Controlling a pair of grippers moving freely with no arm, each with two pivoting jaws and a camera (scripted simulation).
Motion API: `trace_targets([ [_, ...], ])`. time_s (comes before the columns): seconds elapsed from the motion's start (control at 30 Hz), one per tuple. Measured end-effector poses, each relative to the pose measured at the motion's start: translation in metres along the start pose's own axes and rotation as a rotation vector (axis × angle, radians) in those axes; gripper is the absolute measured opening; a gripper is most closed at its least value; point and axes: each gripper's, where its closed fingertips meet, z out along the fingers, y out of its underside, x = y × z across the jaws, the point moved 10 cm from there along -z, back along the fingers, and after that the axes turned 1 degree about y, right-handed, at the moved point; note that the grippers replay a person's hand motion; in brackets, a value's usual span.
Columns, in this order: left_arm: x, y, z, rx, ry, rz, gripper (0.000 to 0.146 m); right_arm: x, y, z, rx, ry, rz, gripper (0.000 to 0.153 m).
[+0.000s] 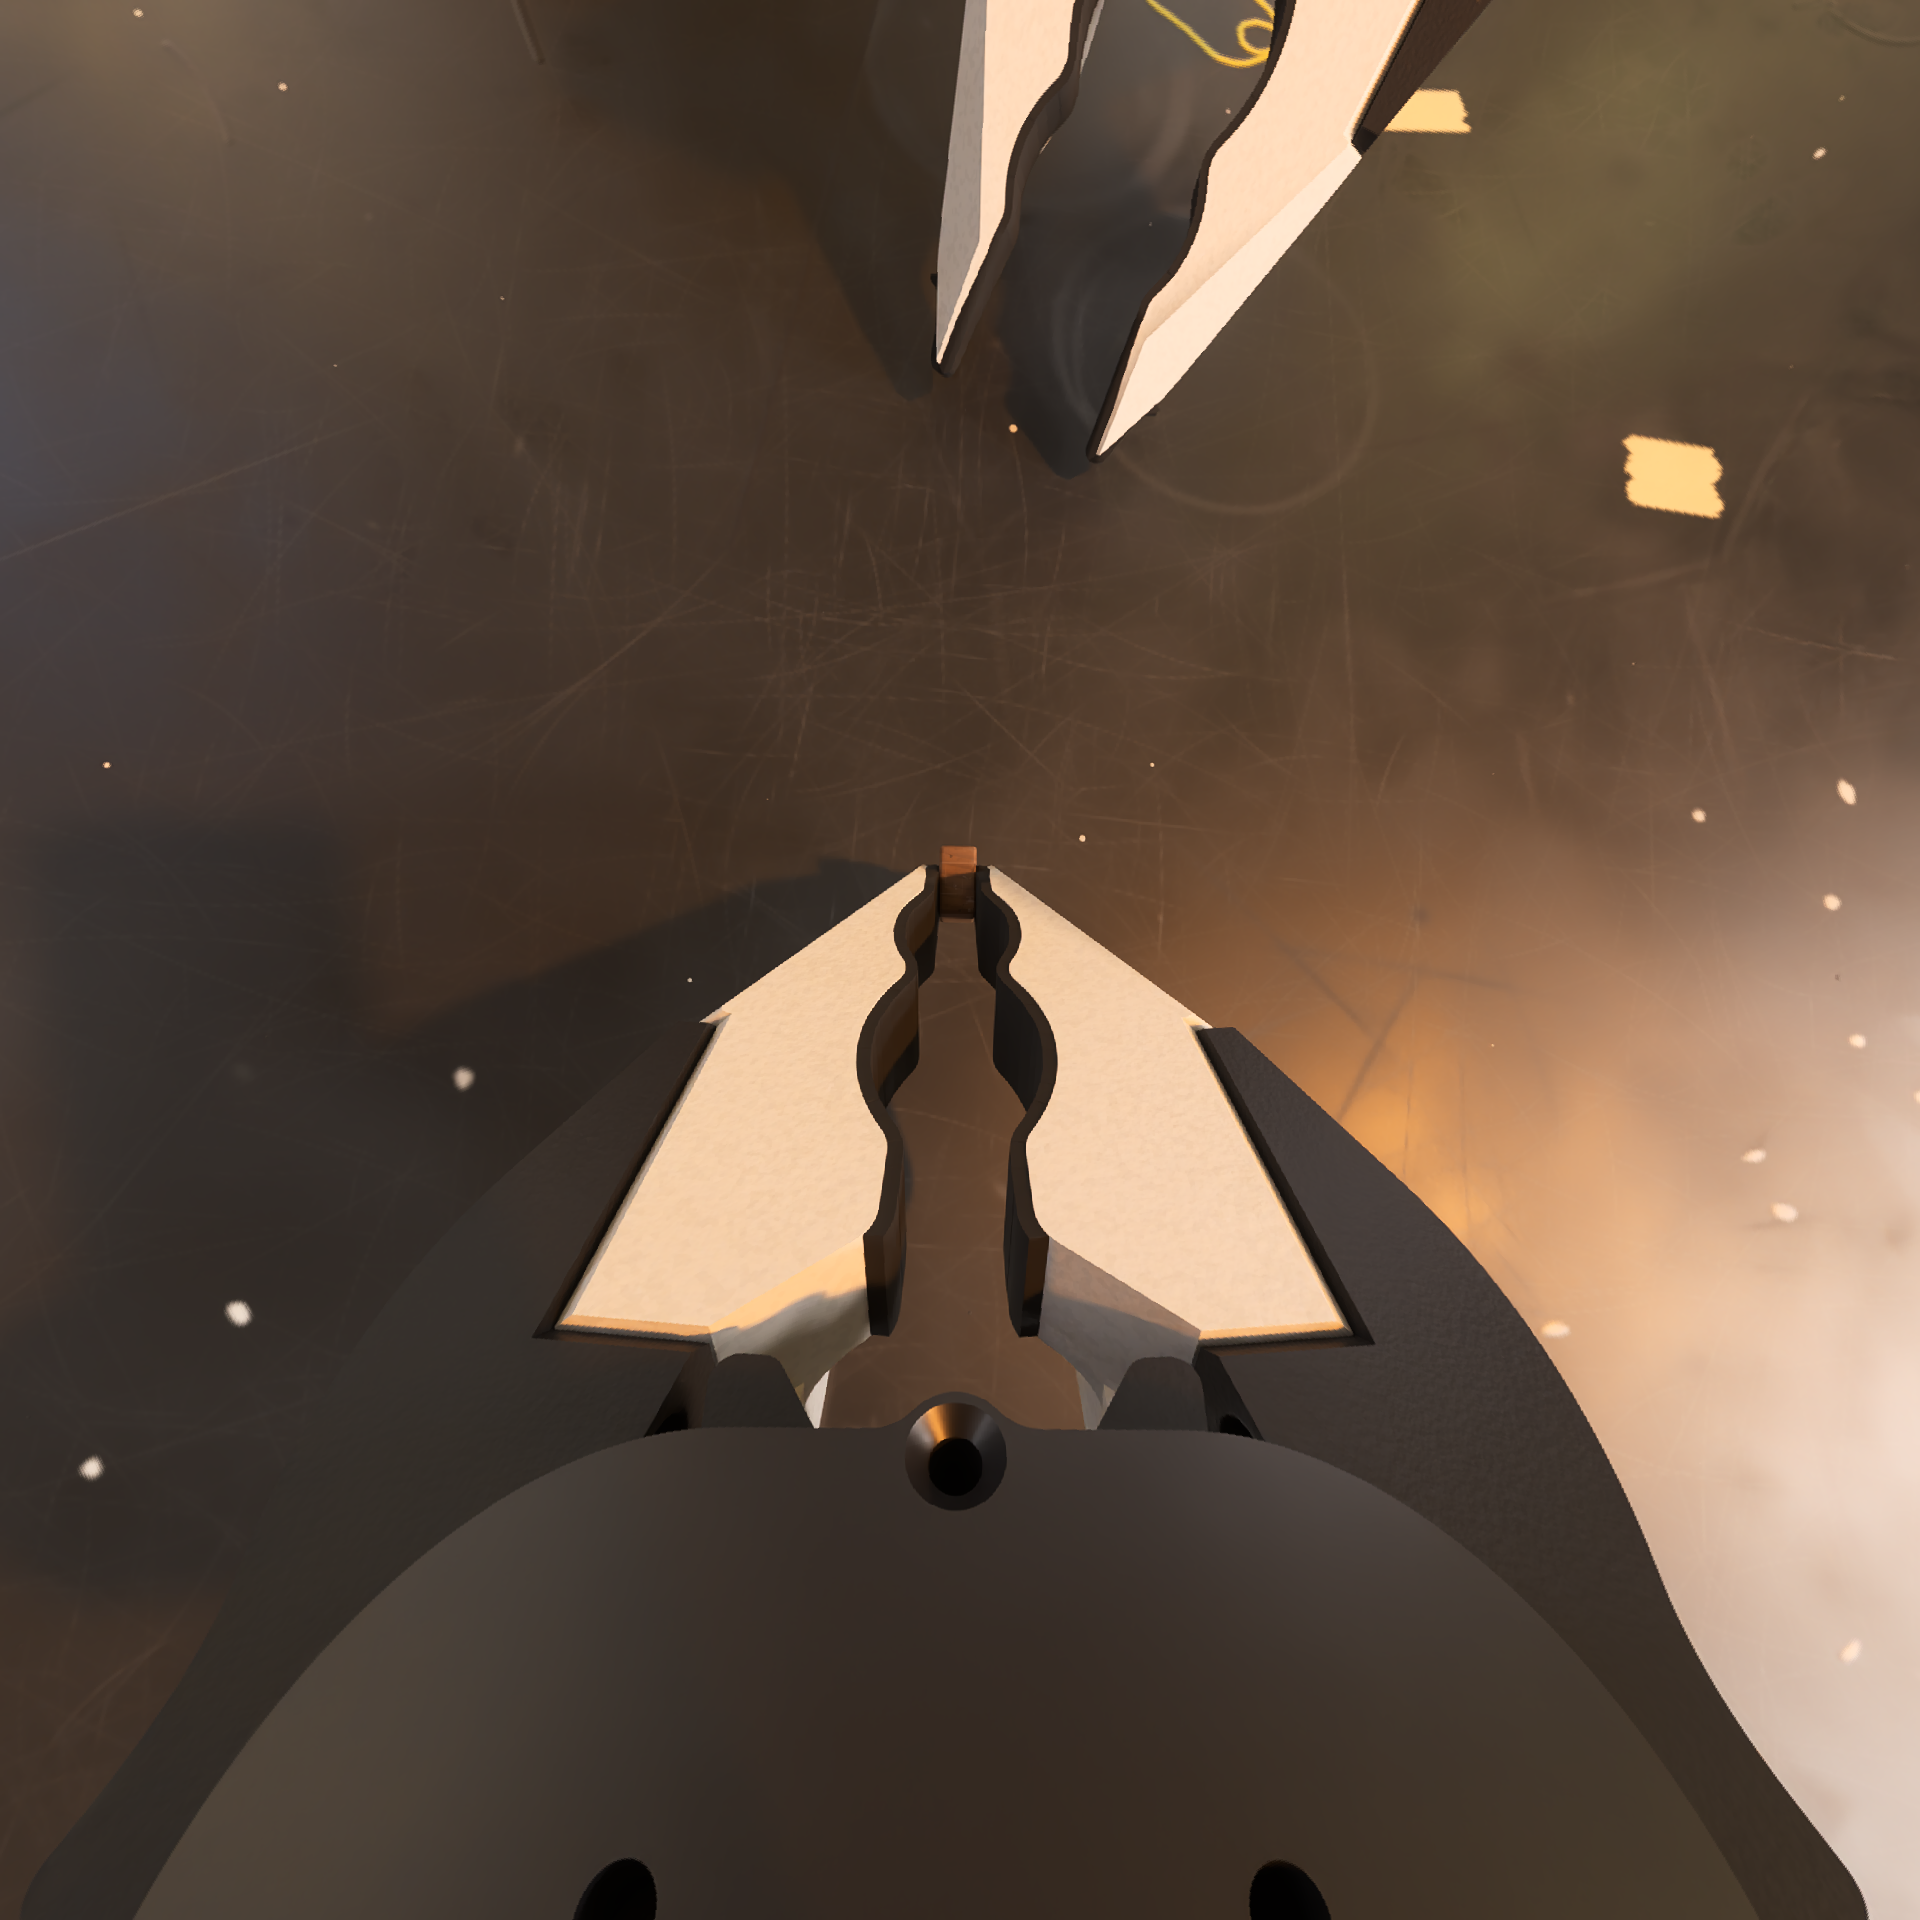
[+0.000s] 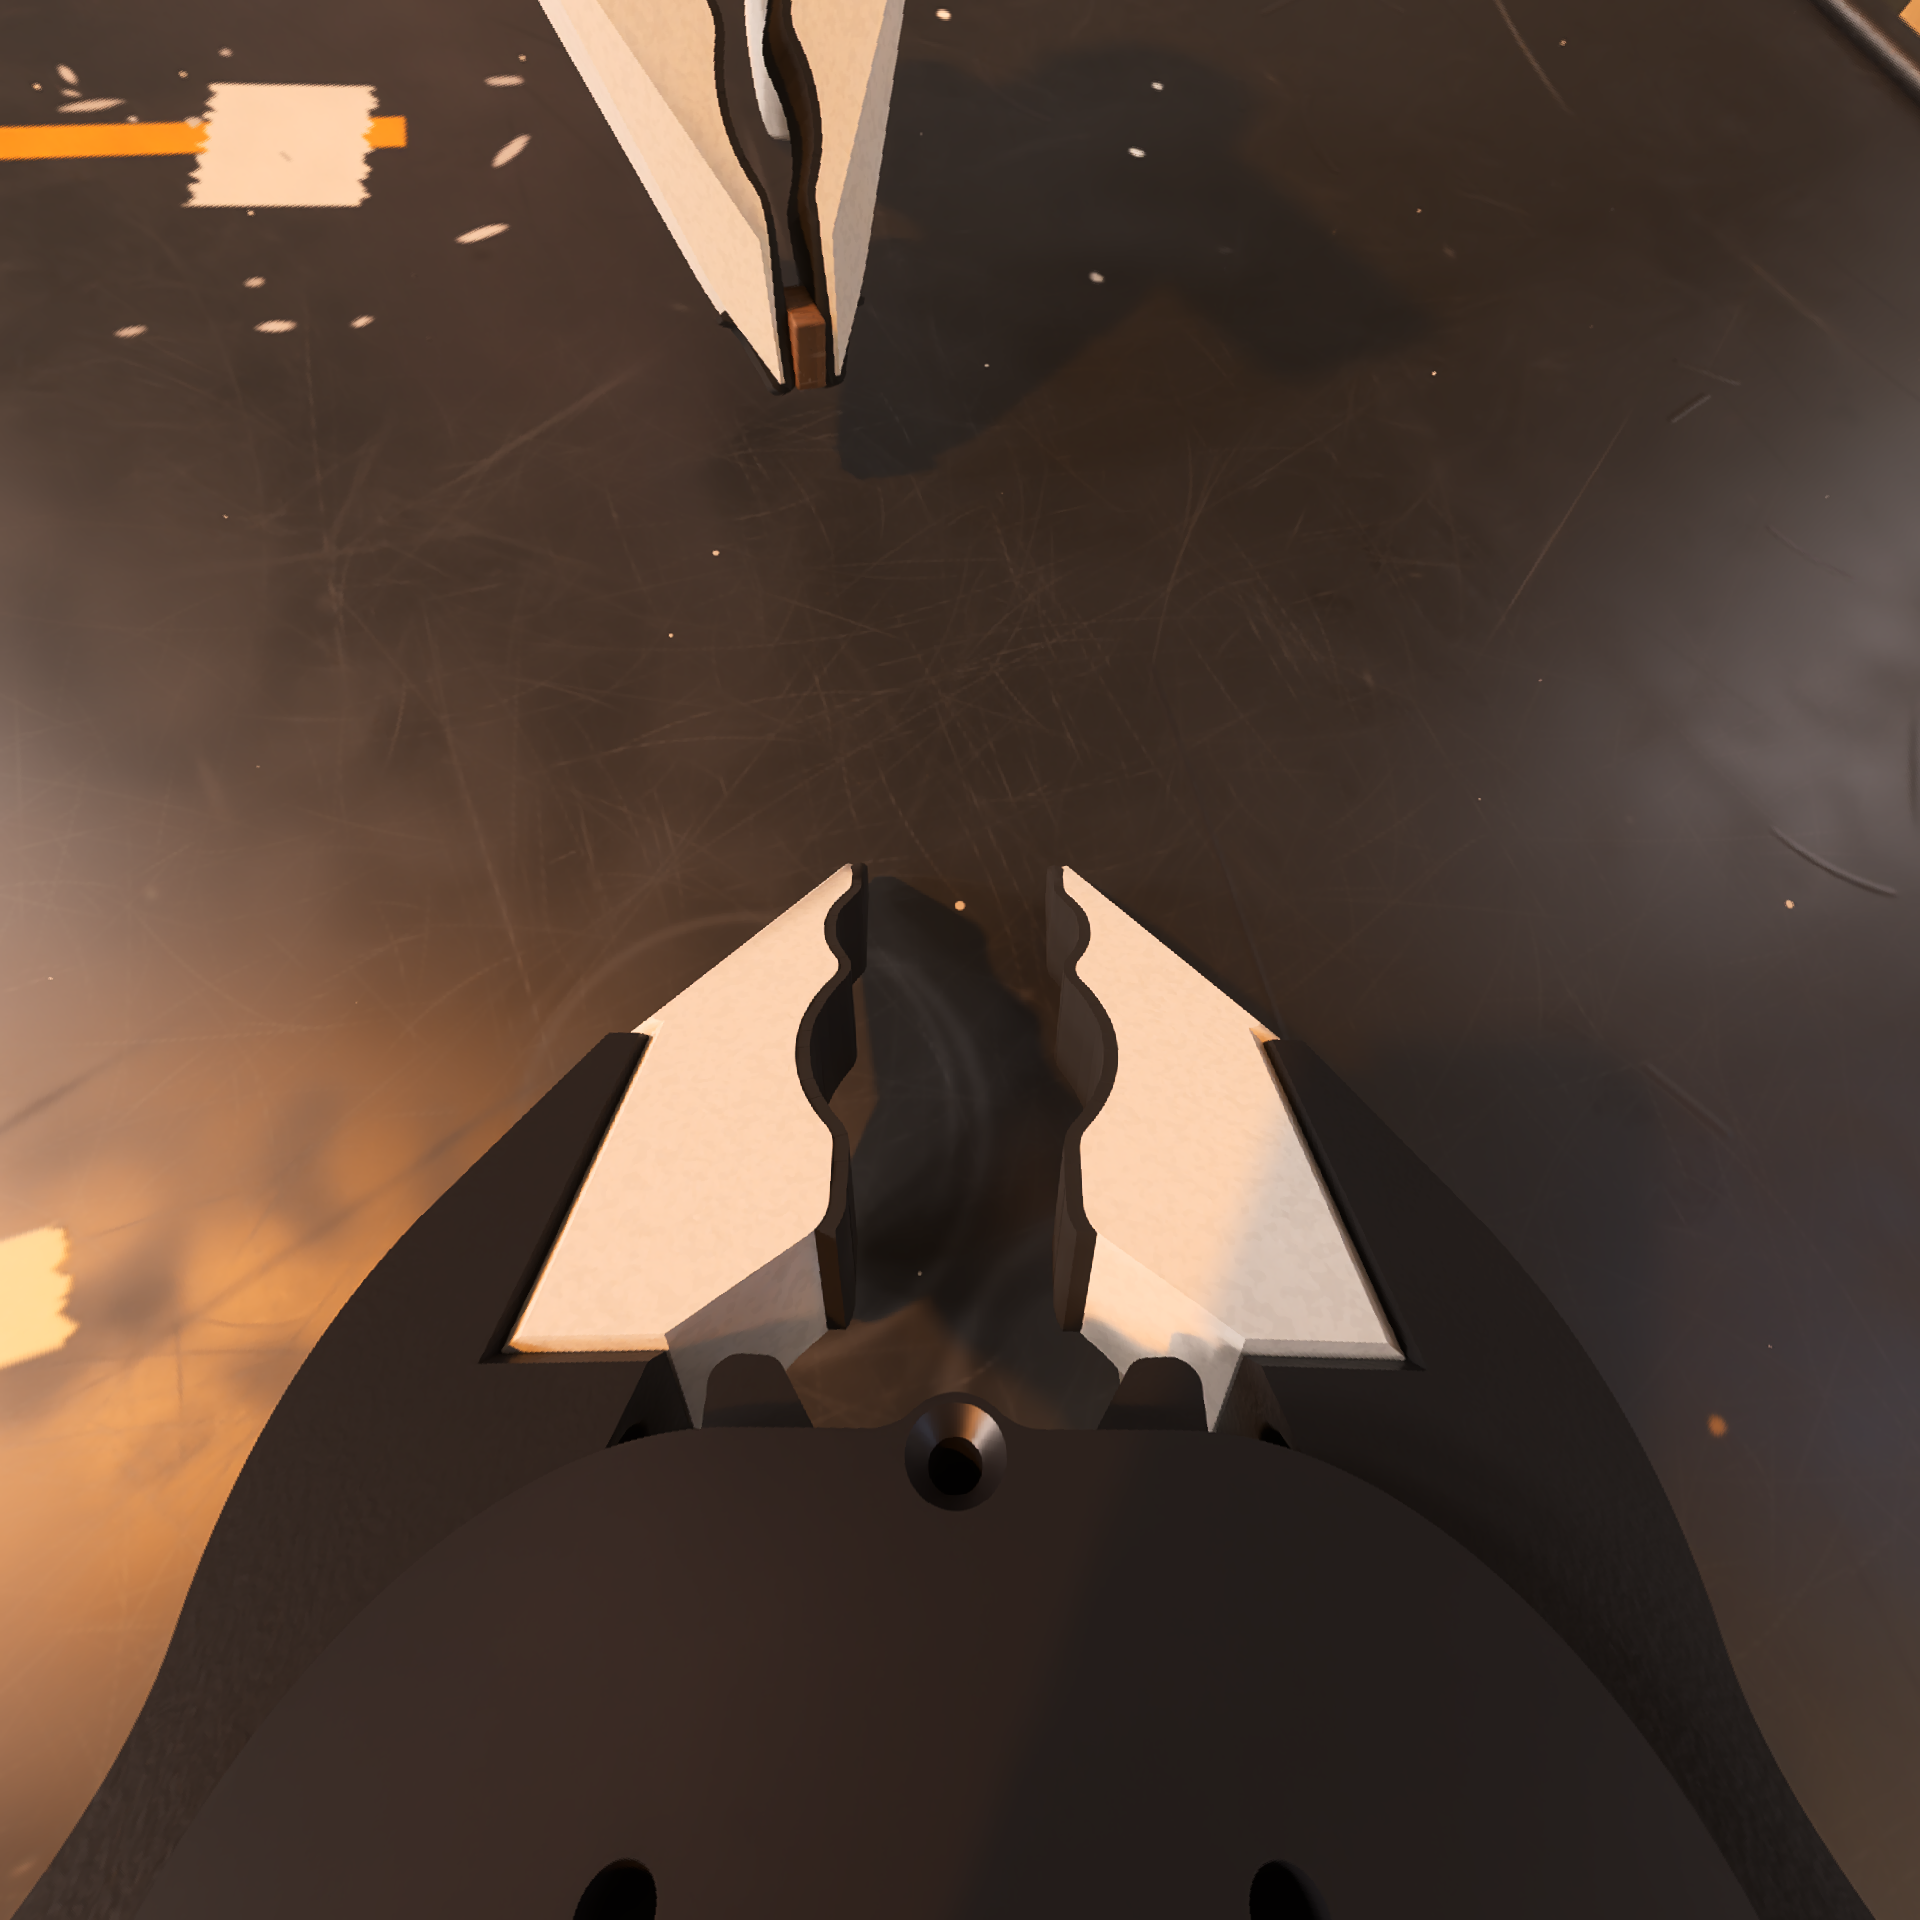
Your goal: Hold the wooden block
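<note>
My left gripper (image 1: 957, 878) is shut on a small wooden block (image 1: 957, 883), pinched between its fingertips above a dark scratched table. The block's orange-brown top pokes just past the tips. In the right wrist view the same left gripper (image 2: 808, 379) shows at the top with the brown block (image 2: 805, 343) between its tips. My right gripper (image 2: 957, 878) is open and empty, its cream fingers apart over the table. It also shows at the top of the left wrist view (image 1: 1023, 410), across from the block with a wide gap of table between.
The dark scratched table (image 2: 935, 644) carries pale tape patches (image 2: 283, 145) (image 1: 1673, 476) and an orange strip (image 2: 94, 138) at the far left. Small white flecks dot the surface.
</note>
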Motion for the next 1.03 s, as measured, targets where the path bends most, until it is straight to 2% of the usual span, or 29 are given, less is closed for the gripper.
trace_targets([
  [0.63, 0.006, -0.001, 0.001, -0.001, 0.019, 0.056, 0.006, -0.001, 0.000, 0.000, -0.001, -0.006, 0.004, 0.032],
  [0.83, 0.005, -0.002, -0.007, 0.049, 0.013, 0.055, 0.006, -0.001, 0.000, 0.000, -0.001, -0.006, 0.003, 0.032],
  [1.03, 0.004, -0.007, -0.019, 0.164, -0.012, 0.058, 0.006, -0.001, 0.000, 0.000, -0.001, -0.005, 0.001, 0.032],
])
